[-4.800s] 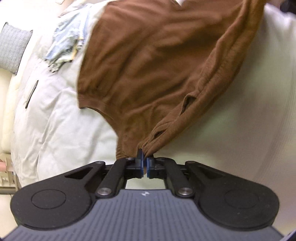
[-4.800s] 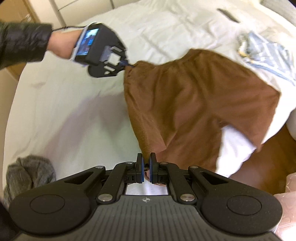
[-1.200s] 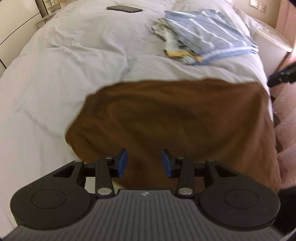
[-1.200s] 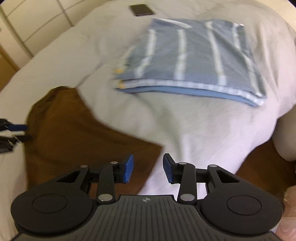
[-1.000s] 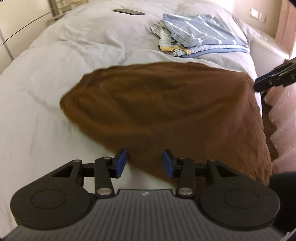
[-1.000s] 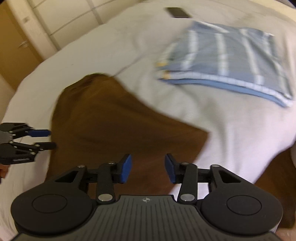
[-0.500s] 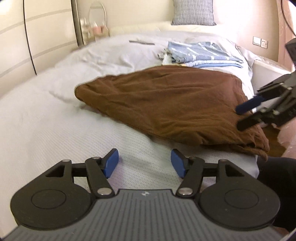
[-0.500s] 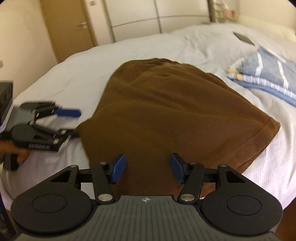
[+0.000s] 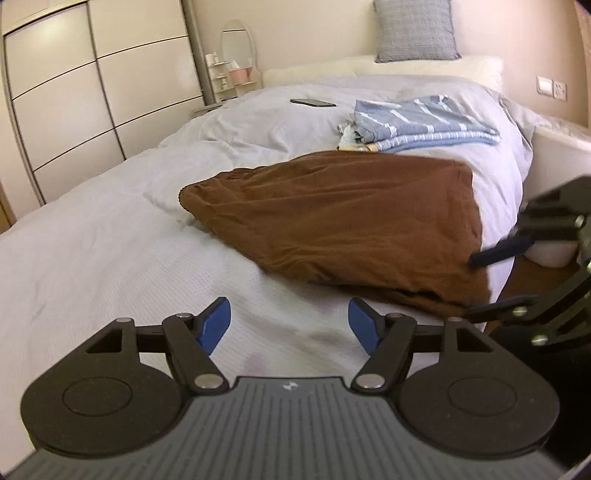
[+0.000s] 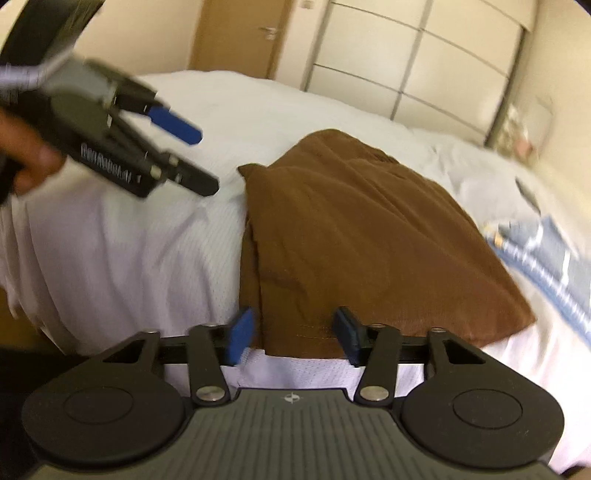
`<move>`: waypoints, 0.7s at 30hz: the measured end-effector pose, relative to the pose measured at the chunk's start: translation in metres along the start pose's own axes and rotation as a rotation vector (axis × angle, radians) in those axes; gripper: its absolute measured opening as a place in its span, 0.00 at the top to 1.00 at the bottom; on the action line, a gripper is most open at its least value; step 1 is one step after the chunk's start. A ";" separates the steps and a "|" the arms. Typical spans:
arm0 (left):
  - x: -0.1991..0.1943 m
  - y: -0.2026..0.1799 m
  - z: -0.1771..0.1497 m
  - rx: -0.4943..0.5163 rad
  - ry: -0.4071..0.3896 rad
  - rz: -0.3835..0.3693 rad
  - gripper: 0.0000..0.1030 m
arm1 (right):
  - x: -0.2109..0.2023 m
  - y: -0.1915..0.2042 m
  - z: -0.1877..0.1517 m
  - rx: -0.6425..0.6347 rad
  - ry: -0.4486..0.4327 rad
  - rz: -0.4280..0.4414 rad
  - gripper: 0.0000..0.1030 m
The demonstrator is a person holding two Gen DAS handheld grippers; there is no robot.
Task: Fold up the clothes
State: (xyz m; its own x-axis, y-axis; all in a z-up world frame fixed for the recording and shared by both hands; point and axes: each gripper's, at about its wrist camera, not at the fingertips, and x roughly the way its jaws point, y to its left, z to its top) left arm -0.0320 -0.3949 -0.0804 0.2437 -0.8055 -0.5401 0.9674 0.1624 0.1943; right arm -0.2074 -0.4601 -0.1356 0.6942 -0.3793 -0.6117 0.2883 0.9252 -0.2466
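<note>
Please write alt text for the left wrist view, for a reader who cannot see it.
A brown garment lies spread on a white bed, beyond the open, empty left gripper. Folded blue striped clothes sit farther back.

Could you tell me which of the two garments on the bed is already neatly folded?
The blue striped garment, lying in a flat squared stack toward the head of the bed. The brown garment nearer the grippers lies loose, with rumpled, uneven edges.

A wide bed under a white quilted duvet (image 9: 110, 240) fills the room, a grey checked pillow (image 9: 413, 31) at its head; cream panelled wardrobe doors (image 9: 92, 92) stand alongside, beside a brown wooden door (image 10: 240, 37).
</note>
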 end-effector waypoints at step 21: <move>0.052 0.001 0.004 -0.430 0.014 0.041 0.40 | -0.039 -0.057 0.002 0.451 -0.123 0.188 0.97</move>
State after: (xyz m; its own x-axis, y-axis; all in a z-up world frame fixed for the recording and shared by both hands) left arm -0.0186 -0.4393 -0.1048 0.2810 -0.7861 -0.5505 0.8966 0.4196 -0.1416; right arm -0.2495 -0.4984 -0.0966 0.8262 -0.2296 -0.5144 0.3885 0.8935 0.2252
